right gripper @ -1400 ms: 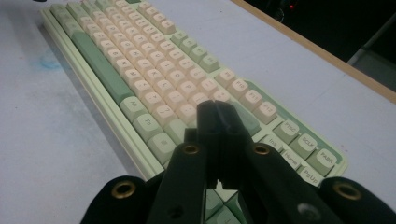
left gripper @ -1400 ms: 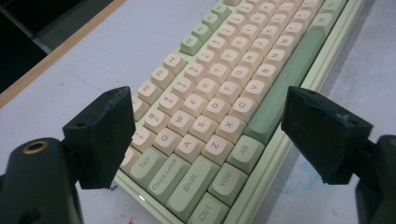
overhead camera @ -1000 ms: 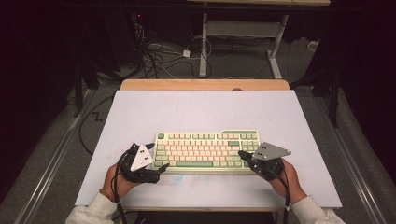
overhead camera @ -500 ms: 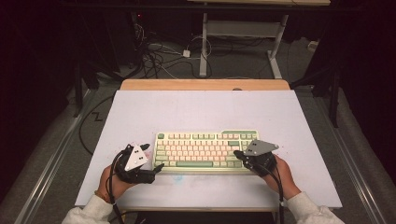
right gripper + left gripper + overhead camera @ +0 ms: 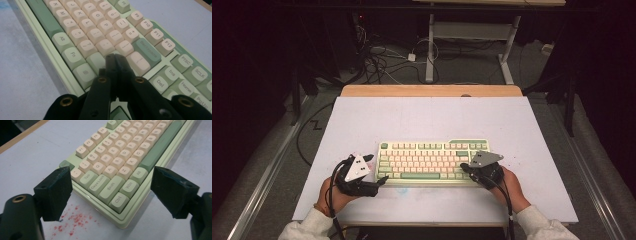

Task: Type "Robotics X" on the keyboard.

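1. One keyboard (image 5: 434,161), green/cream, lies flat mid-desk (image 5: 427,117); prob. rigid, moderately heavy, keycaps could pop off, so grip case ends.
2. Left claw (image 5: 110,192) wide open, empty, straddling Ctrl corner.
3. Right claw (image 5: 115,62) closed, empty, tips over right-hand keys.

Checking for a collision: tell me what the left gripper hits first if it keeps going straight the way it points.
Most likely the keyboard: the left gripper stands open, its jaws straddling the near corner by the Ctrl key. Depth is unclear, so height over the corner is uncertain.

Your high view looks down from afar; both gripper views sit close, sharing the pale green and cream plastic keyboard (image 5: 433,161) (image 5: 117,167) (image 5: 105,42).
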